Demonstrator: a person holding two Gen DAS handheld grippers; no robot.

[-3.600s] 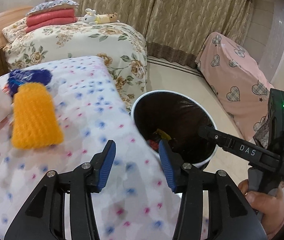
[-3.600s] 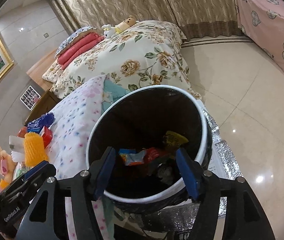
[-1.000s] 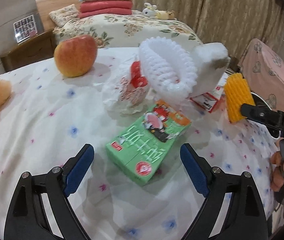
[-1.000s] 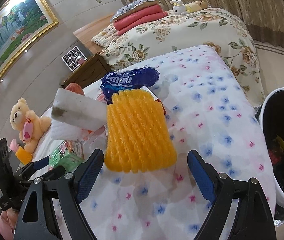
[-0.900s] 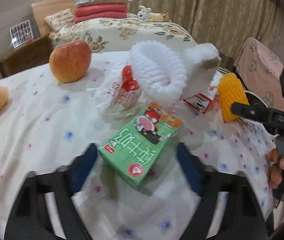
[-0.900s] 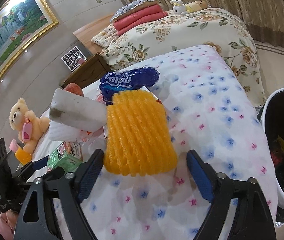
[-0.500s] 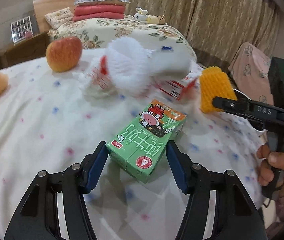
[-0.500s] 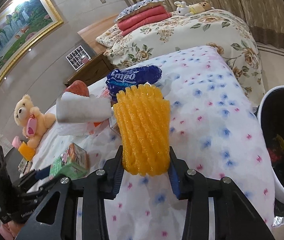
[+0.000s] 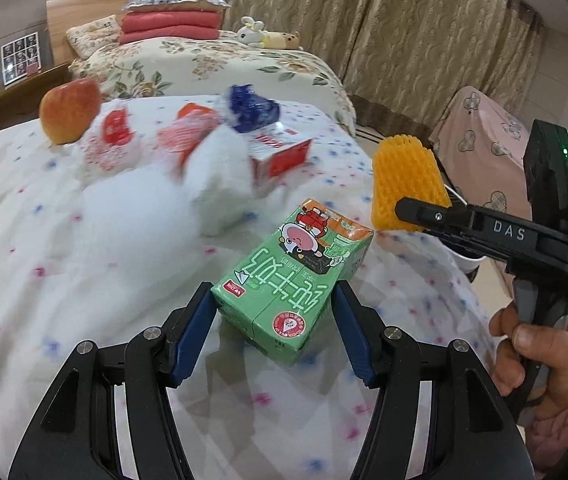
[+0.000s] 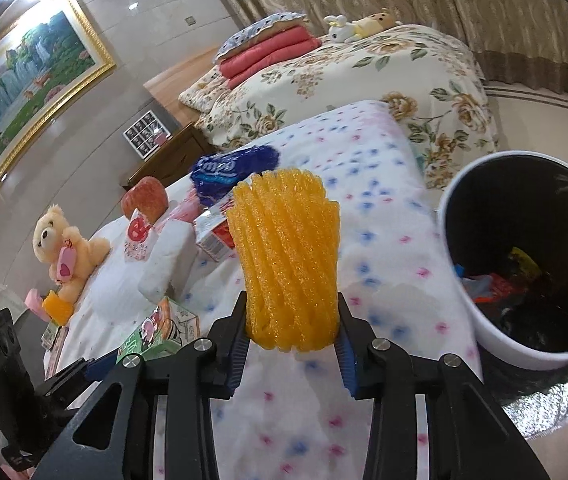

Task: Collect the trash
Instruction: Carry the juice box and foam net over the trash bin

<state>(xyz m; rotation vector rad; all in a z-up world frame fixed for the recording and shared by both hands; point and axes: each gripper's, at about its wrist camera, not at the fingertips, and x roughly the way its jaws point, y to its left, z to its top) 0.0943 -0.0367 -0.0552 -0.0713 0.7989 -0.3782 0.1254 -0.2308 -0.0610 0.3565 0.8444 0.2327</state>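
Right gripper [image 10: 291, 336] is clamped on the orange foam fruit net [image 10: 287, 256], pads squeezing its lower end, the net's long axis standing up and away from the fingers. Left gripper [image 9: 274, 326] is clamped on the green milk carton [image 9: 291, 276], blue pads on its two long side faces, carton's long axis running forward along the fingers and skewed a bit to the right. The relation I care about: the trash bin [image 10: 459, 216] sits off the right edge of the spotted bedspread [image 10: 367, 184], on the floor, lower than both loads. From my right wrist view it's to the right of the net and near; from the left wrist view only a sliver of white rim shows behind the right tool. So my right hand is the nearer one. I'd judge it drops first, left follows across. The bin mouth is open, some wrappers already inside. Readable text: "DAS" on the right tool's body as seen from the left wrist view; "mpo" in white on the blue tissue pack [image 10: 232, 172], first letter cut off. Carton has large white Chinese characters and a cartoon cow; I can't read the small print. The red-and-white box [image 9: 280, 156] has print too blurred to read. Apple [image 9: 70, 110] and teddy bear [image 10: 64, 248] aren't trash by my reckoning.
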